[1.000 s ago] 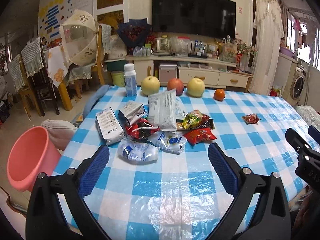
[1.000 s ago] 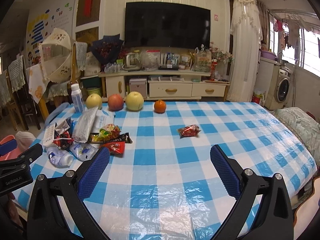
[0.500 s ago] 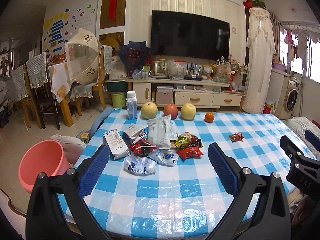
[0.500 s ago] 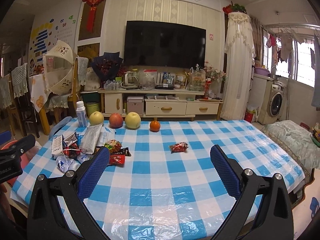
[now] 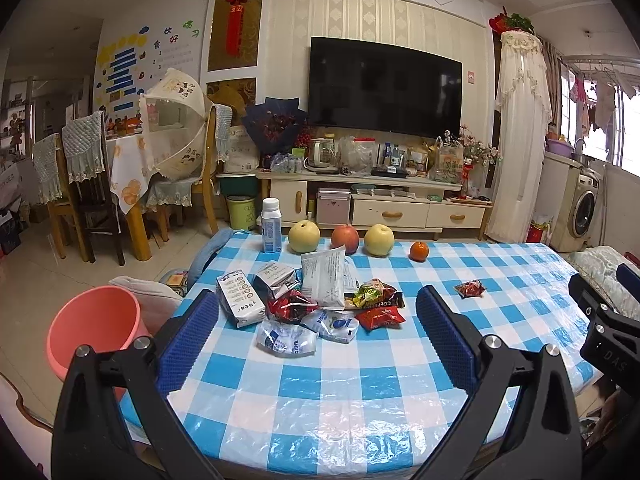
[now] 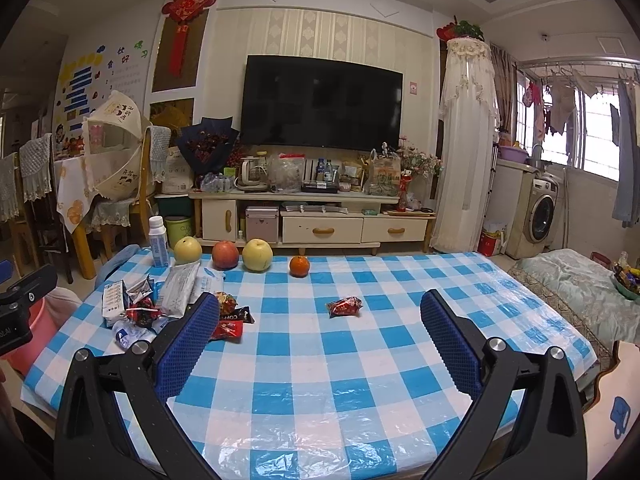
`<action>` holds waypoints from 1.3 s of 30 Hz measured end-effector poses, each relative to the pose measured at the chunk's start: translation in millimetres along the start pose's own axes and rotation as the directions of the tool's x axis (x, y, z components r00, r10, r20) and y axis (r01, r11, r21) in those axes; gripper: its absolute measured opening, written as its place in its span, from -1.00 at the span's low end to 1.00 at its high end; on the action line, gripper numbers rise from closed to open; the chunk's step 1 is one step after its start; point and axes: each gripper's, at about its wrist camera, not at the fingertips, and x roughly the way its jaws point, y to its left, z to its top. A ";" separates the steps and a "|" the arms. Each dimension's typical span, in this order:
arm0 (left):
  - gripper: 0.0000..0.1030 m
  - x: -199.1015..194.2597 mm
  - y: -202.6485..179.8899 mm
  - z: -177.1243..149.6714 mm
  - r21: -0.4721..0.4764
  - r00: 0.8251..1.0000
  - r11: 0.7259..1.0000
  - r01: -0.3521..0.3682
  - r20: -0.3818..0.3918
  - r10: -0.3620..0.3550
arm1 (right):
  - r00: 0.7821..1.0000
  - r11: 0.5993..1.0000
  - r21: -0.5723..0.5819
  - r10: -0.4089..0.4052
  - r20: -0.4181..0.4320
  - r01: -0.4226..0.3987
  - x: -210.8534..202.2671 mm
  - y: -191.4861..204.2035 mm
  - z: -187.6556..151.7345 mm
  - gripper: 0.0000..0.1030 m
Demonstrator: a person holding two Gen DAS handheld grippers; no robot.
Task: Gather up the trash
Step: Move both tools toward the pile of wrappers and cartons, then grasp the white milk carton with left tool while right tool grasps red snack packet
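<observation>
- Nearest the cameras, the left hand-held gripper (image 5: 316, 336) and the right hand-held gripper (image 6: 320, 334) both hang over the near edge of the desk (image 5: 360, 392) with its blue-and-white checked plastic cloth, blue-padded fingers spread wide apart and nothing between them.
- Over the last second both have drawn back and up: the desk looks smaller and more of the room shows. This reads as a survey pause, so no trash appears collected yet.
- Further in, the heap of crumpled snack wrappers and white packets (image 5: 308, 300) lies on the desk's left half, well ahead of the left fingers.
- The lone red crinkled wrapper (image 6: 344, 306) sits apart on the desk, ahead of the right fingers.
- The round pink plastic bin (image 5: 94, 332) stands off the desk's left edge, the likely place for the trash; the left finger cuts off its lower part.
- Farthest, a row of fruit (image 5: 346, 236) and a white bottle (image 5: 271, 226) line the far edge.
- Print on most wrappers is too small to read.
</observation>
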 end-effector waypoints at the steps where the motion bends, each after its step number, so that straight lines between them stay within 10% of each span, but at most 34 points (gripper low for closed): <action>1: 0.93 -0.4 0.2 -0.3 0.000 1.000 1.000 -0.002 0.001 0.002 | 1.000 1.000 -0.003 -0.003 0.002 0.003 -0.9 0.0 0.1 0.93; 29: 0.93 24.2 12.5 -16.2 0.035 0.998 0.999 -0.032 -0.054 0.034 | 0.995 0.999 -0.008 0.051 -0.090 -0.052 46.6 -12.1 -42.4 0.93; 39: 0.93 87.6 68.4 -27.1 -0.045 0.979 0.997 -0.056 -0.196 0.047 | 0.924 0.951 0.173 0.292 -0.248 -0.255 101.9 -25.8 -74.2 0.93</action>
